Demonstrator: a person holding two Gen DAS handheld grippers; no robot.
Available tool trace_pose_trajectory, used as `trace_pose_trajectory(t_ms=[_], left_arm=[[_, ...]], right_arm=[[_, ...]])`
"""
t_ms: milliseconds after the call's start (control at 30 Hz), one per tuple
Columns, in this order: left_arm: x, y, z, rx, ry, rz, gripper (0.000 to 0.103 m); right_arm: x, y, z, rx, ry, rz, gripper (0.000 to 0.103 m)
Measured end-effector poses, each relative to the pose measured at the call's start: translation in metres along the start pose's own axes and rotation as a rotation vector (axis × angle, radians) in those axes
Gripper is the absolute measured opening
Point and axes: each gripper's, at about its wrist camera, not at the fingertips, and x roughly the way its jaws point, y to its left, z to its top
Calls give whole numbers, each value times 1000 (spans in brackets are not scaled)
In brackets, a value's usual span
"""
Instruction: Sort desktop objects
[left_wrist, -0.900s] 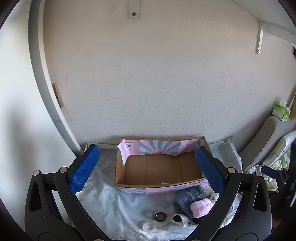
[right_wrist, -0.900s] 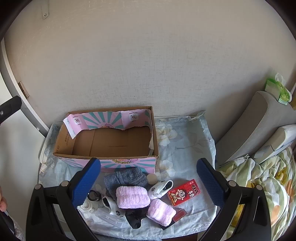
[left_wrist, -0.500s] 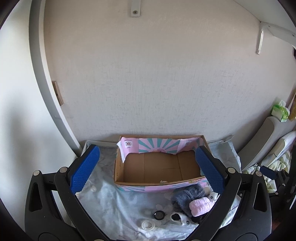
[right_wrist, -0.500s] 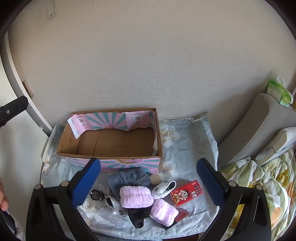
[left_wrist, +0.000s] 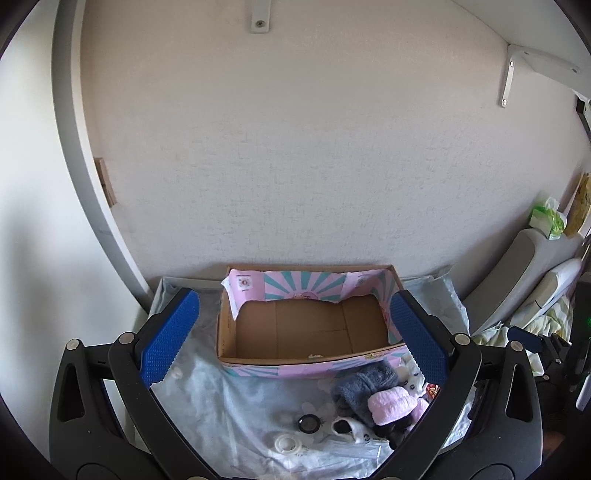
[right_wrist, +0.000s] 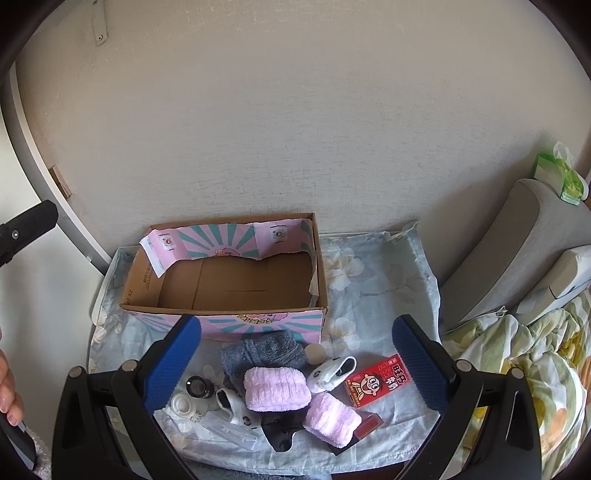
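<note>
So you've got both tools hanging back above the desk (right_wrist: 373, 280), tilted down at it: left hand-held gripper (left_wrist: 295, 339) spread as wide as it goes, nothing between its pads, and right hand-held gripper (right_wrist: 295, 365) the same, empty. That reads as a survey pose before the 1st pick. The cardboard box (right_wrist: 229, 284) sits open and empty at the back against the wall, likely the drop target. The clutter is bunched in front of it: grey sock (right_wrist: 262, 352) touching the box front, 2 pink rolls (right_wrist: 277, 389), a red carton (right_wrist: 378, 380) to the right, a panda sock (right_wrist: 332, 371) between them, a small black lid (right_wrist: 197, 386) and a tape roll (right_wrist: 183, 402) to the left. Versus the earlier frames, both views have pulled back and up a little, the box and pile now sitting slightly lower in view; nothing on the desk has moved, and both tools are as wide as before.
</note>
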Motion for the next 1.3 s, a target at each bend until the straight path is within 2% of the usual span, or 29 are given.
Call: trace_pose_trajectory(t_ms=[100, 300, 800, 967, 1133, 1300], left_arm=[[-1, -2, -2, 3, -9, 9, 103], [-3, 0, -7, -4, -22, -26, 103], [11, 14, -20, -16, 31, -12, 103], [20, 27, -38, -37, 70, 22, 103], [37, 35, -63, -54, 128, -17, 103], [54, 29, -89, -19, 173, -22, 103]], right_arm=[[0, 1, 0, 40, 6, -25, 103], [0, -4, -2, 50, 2, -47, 103], [1, -16, -9, 57, 13, -90, 103], [4, -31, -17, 99, 21, -137, 103], [15, -45, -33, 121, 64, -166, 103], [27, -59, -60, 149, 119, -176, 103]])
